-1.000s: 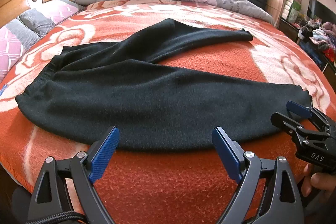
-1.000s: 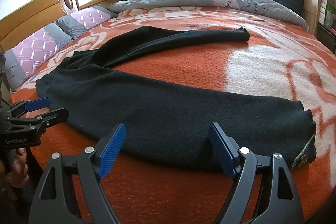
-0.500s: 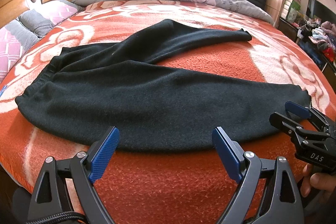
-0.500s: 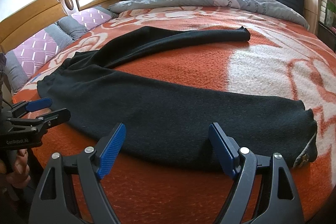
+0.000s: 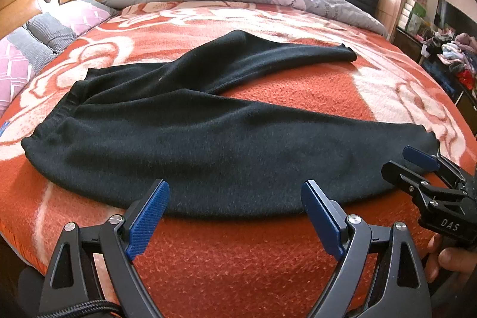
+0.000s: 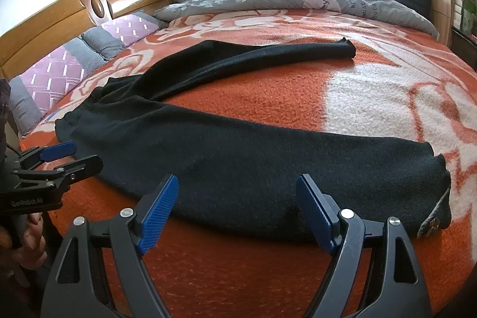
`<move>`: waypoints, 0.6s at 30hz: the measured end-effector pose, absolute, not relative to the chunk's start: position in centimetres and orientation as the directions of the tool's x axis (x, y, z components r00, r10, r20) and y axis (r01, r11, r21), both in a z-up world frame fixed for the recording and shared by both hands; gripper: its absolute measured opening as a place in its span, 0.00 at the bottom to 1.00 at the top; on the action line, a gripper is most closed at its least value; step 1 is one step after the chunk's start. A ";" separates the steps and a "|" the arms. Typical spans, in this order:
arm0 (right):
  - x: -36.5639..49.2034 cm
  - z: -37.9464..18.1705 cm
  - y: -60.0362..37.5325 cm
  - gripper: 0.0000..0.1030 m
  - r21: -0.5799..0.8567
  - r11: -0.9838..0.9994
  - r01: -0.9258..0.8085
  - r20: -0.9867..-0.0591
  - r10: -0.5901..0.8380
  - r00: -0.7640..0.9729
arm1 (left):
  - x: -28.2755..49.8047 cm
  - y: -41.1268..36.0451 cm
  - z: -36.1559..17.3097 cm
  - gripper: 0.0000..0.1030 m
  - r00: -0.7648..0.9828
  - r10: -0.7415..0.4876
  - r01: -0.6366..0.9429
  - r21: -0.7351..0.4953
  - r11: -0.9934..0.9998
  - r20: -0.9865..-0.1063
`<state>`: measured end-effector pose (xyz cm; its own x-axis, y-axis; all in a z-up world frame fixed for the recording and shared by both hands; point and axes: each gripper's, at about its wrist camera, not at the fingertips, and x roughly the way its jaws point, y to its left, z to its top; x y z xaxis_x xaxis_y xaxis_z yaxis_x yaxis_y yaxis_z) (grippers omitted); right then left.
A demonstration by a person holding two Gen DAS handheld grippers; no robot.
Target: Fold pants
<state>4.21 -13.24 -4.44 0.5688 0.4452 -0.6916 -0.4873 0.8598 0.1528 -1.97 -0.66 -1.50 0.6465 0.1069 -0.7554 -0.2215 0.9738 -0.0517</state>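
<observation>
- On your left, the waistband [image 5: 47, 124] of the black knitted fleece pants [image 5: 208, 145] lies near the bed's edge, toward the wooden headboard [image 6: 59, 20] and the purple and grey quilted pillows [image 6: 59, 67].
- Your left gripper [image 5: 235, 216] hovers spread wide and empty, just short of the near leg's lower edge; pinch too shallow and the thick knit may slip out.
- The pants lie flat on the orange-and-white floral fleece blanket [image 5: 253, 258], legs splayed in a V; folding before aligning them would likely leave a crooked stack.
- Your right gripper [image 6: 238, 213] is likewise released, gripping nothing, near the hem [image 6: 438, 187].
- The fuzzy blanket could get caught in the pinch and lift with the cloth.
</observation>
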 end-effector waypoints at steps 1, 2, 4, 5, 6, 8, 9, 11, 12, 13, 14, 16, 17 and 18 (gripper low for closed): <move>4.2 -4.4 -13.3 0.79 0.157 0.860 -0.486 -0.691 0.448 0.568 | -1.9 -0.7 -1.5 0.88 0.646 0.106 -0.222 -0.052 0.974 -0.756; 4.2 -4.4 -13.3 0.79 0.161 0.860 -0.485 -0.692 0.448 0.566 | -1.9 -0.7 -1.5 0.88 0.644 0.106 -0.222 -0.053 0.974 -0.757; 4.3 -4.3 -13.4 0.79 0.185 0.857 -0.481 -0.694 0.460 0.553 | -1.8 -0.6 -1.5 0.88 0.645 0.106 -0.224 -0.054 0.973 -0.757; 4.4 -4.3 -13.5 0.79 0.199 0.855 -0.478 -0.696 0.467 0.545 | -1.9 -0.5 -1.5 0.88 0.645 0.105 -0.224 -0.055 0.973 -0.757; 4.4 -4.2 -13.6 0.79 0.204 0.856 -0.476 -0.698 0.468 0.542 | -1.9 -0.5 -1.5 0.88 0.644 0.104 -0.223 -0.056 0.973 -0.758; 4.3 -4.2 -13.5 0.79 0.186 0.858 -0.478 -0.697 0.459 0.552 | -1.9 -0.4 -1.6 0.88 0.642 0.104 -0.224 -0.056 0.973 -0.759; 4.3 -4.2 -13.6 0.79 0.185 0.858 -0.478 -0.696 0.458 0.552 | -1.9 -0.4 -1.6 0.88 0.642 0.104 -0.224 -0.057 0.973 -0.759; 4.4 -4.1 -13.6 0.79 0.182 0.861 -0.475 -0.698 0.453 0.555 | -1.8 -0.3 -1.6 0.88 0.642 0.101 -0.224 -0.061 0.973 -0.760; 4.4 -3.9 -13.6 0.79 0.190 0.860 -0.473 -0.697 0.457 0.552 | -1.8 -0.2 -1.6 0.88 0.641 0.099 -0.224 -0.062 0.973 -0.761; 4.5 -3.8 -13.7 0.79 0.182 0.861 -0.474 -0.691 0.455 0.561 | -1.7 -0.1 -1.5 0.88 0.641 0.098 -0.224 -0.063 0.973 -0.761; 4.5 -3.9 -13.8 0.79 0.160 0.864 -0.478 -0.680 0.448 0.581 | -1.6 0.0 -1.4 0.88 0.641 0.096 -0.223 -0.065 0.973 -0.762; 4.9 -3.7 -14.1 0.79 0.171 0.864 -0.474 -0.671 0.454 0.586 | -1.2 0.2 -1.3 0.88 0.641 0.089 -0.219 -0.070 0.973 -0.763; 5.2 -3.6 -14.3 0.79 0.178 0.864 -0.471 -0.671 0.457 0.584 | -0.9 0.3 -1.2 0.88 0.640 0.087 -0.215 -0.069 0.974 -0.764; 5.6 -3.5 -14.5 0.79 0.193 0.864 -0.465 -0.669 0.463 0.582 | -0.7 0.4 -1.1 0.88 0.639 0.085 -0.211 -0.067 0.975 -0.765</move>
